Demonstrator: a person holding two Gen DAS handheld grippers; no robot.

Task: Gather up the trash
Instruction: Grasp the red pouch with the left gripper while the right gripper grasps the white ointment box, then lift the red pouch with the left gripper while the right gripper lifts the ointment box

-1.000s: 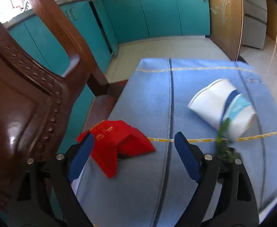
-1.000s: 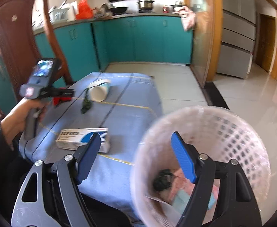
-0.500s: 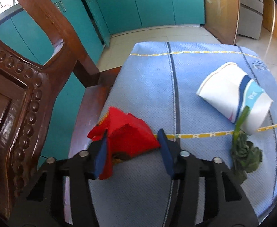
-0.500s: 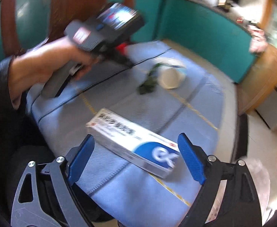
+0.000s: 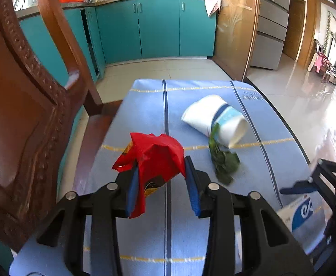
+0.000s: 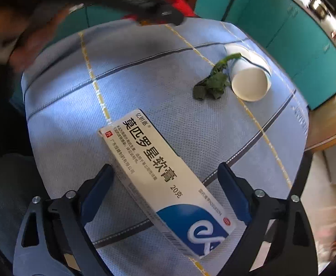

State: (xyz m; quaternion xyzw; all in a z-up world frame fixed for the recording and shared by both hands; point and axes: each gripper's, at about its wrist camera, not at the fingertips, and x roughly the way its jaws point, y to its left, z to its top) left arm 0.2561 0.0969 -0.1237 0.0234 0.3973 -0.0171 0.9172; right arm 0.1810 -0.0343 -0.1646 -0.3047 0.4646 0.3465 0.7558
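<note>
My left gripper point(image 5: 161, 168) is shut on a crumpled red wrapper point(image 5: 158, 156) and holds it just above the blue tablecloth point(image 5: 145, 119). Farther right, a white paper cup point(image 5: 214, 119) lies on its side with a wilted green leaf point(image 5: 225, 163) at its mouth. In the right wrist view, a white and blue ointment box point(image 6: 163, 174) lies diagonally on the cloth. My right gripper point(image 6: 165, 168) points down over the box with a finger on each side. Its jaws are closing, and gaps still show beside the box. The cup point(image 6: 248, 78) and leaf point(image 6: 211, 85) lie beyond.
A carved wooden chair point(image 5: 30, 92) stands close along the table's left side. Teal kitchen cabinets point(image 5: 156, 27) line the far wall, and beyond the table lies tiled floor. A person's blurred hand point(image 6: 30, 41) holds the left gripper at the top of the right wrist view.
My left gripper closed on the red wrapper and lifted it off the cloth. My right gripper swung from over the white basket to the ointment box and now straddles it.
</note>
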